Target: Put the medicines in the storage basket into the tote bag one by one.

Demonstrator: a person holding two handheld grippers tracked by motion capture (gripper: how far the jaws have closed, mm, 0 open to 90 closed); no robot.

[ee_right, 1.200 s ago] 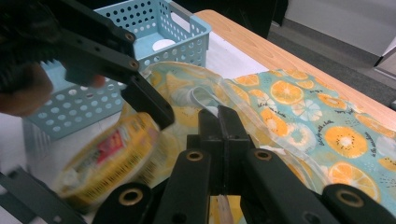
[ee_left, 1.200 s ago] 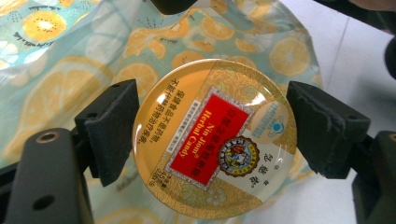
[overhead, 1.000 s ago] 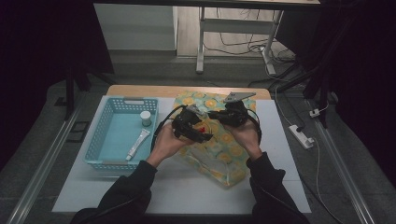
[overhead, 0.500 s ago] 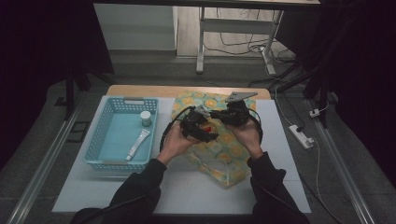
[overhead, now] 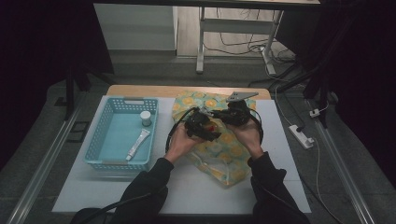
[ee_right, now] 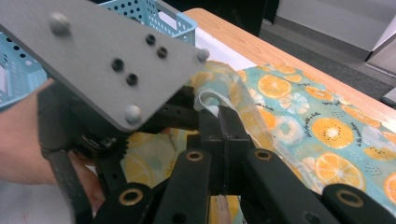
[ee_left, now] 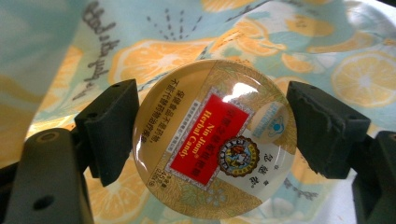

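A round gold tin of herbal candy (ee_left: 212, 140) with a red label sits between the black pads (ee_left: 114, 126) of my left gripper (ee_left: 215, 128), which is shut on its rim. Behind it lies the orange-slice patterned fabric bag (ee_left: 154, 51). In the high view the left gripper (overhead: 201, 126) hovers over the bag (overhead: 224, 154) at the table's middle. Just to its right, my right gripper (overhead: 232, 115) is shut on the bag's upper edge. In the right gripper view the jaws (ee_right: 223, 122) pinch the bag's pale hem (ee_right: 209, 100), lifting it.
A blue perforated basket (overhead: 105, 140) stands to the left and holds a white tube (overhead: 138, 143) and a small bottle (overhead: 145, 117). The left gripper's grey plate (ee_right: 107, 56) sits close in front of the right gripper's camera. A power strip (overhead: 301, 136) lies off the table's right edge.
The left gripper with the tin has moved slightly right and lower over the bag. The right gripper has kept still on the bag's edge.
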